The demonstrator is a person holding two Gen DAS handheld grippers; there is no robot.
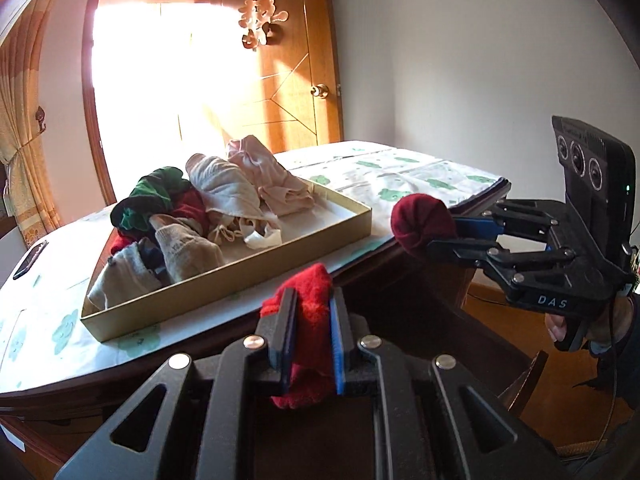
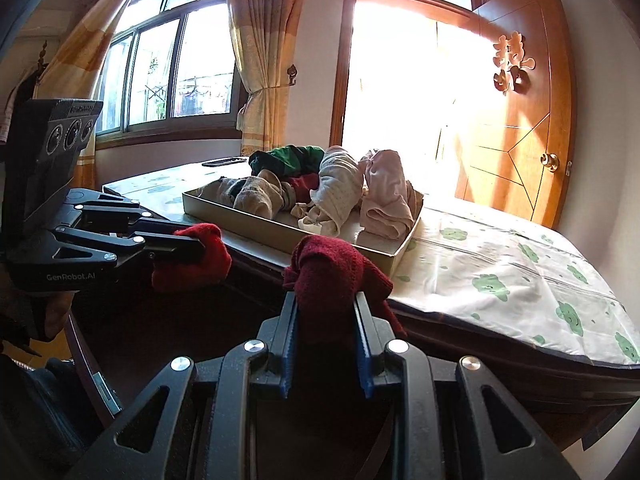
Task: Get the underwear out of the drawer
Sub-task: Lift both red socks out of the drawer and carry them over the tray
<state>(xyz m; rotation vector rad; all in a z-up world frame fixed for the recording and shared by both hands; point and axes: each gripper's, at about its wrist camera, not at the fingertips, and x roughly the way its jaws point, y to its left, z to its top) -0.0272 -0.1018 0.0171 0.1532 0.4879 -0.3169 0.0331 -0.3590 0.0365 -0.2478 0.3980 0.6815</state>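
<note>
Left gripper [image 1: 313,320] clamps a bright red knitted garment [image 1: 310,292]; right gripper [image 2: 326,320] clamps a maroon knitted bundle [image 2: 332,276]. Advise carrying both over the shallow cardboard tray [image 1: 224,300] before releasing.

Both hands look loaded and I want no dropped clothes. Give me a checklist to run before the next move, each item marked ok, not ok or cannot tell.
1. Left gripper shut on the bright red cloth: ok.
2. Right gripper shut on the dark red cloth: ok.
3. Both cloths lifted clear of the tray: ok; both are on the near side of its rim, off the table edge.
4. The two grippers apart from each other: ok.
5. Bare table cover beside the tray to put things on: ok.
6. Whether the two red pieces are joined or separate: cannot tell.
</note>
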